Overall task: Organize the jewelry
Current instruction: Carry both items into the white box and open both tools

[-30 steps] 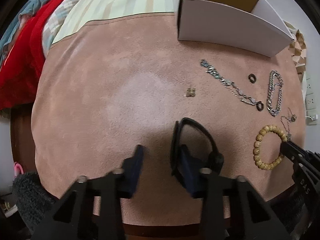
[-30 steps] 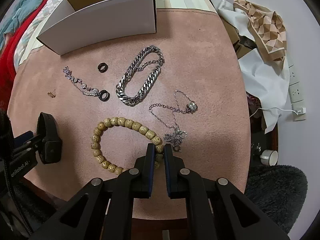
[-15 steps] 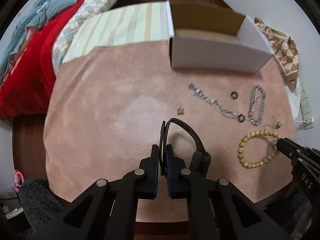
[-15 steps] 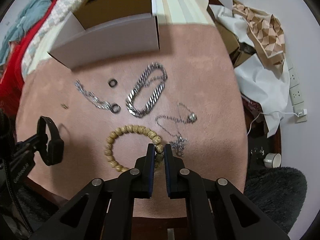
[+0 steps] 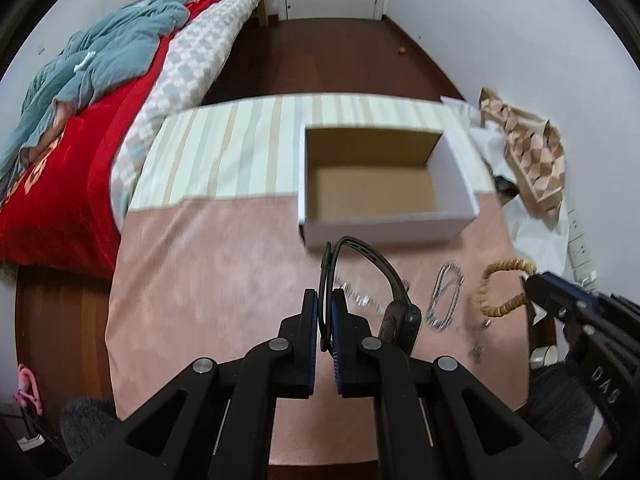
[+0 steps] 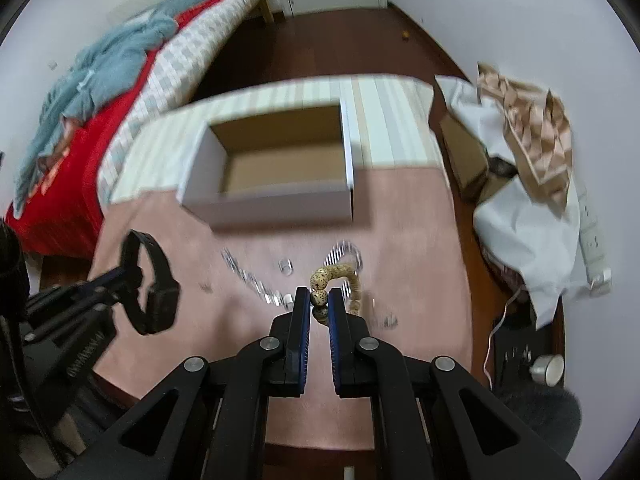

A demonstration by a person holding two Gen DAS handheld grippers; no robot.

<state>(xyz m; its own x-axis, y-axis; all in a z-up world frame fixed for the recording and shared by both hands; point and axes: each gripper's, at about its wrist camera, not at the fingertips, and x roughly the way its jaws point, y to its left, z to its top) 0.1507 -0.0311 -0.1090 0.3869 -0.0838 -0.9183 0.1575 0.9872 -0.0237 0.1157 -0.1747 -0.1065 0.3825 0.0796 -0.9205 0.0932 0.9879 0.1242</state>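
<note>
Gripping a black wristband (image 5: 362, 276) by its strap in the left tongs (image 5: 326, 312), jaws clenched thin on the band, the bulky module dangling off to the right side. Pinching a wooden bead bracelet (image 6: 340, 280) in the right tongs (image 6: 319, 304), pads squeezing one or two beads, the remaining loop hanging free beyond the tips. Carrying both pieces clear of the pink cloth on the table (image 5: 208, 280), apparently to keep them from dragging across what is lying below. Heading, by the look of it, toward the open cardboard box (image 5: 384, 184) sitting at the far side, its floor showing bare, so offering plenty of landing room. Leaving behind a silver chain bracelet (image 5: 444, 300), a slimmer linked chain (image 6: 252, 280) and a small ring (image 6: 285, 266), all blurred on the cloth between the tongs and the box. Needing to clear the near white wall of the box before lowering anything; hanging loops likely catching on that rim if brought in low. Keeping both tools apart, side by side, with open cloth to the left and crumpled paper (image 6: 524, 232) crowding the right edge.
</note>
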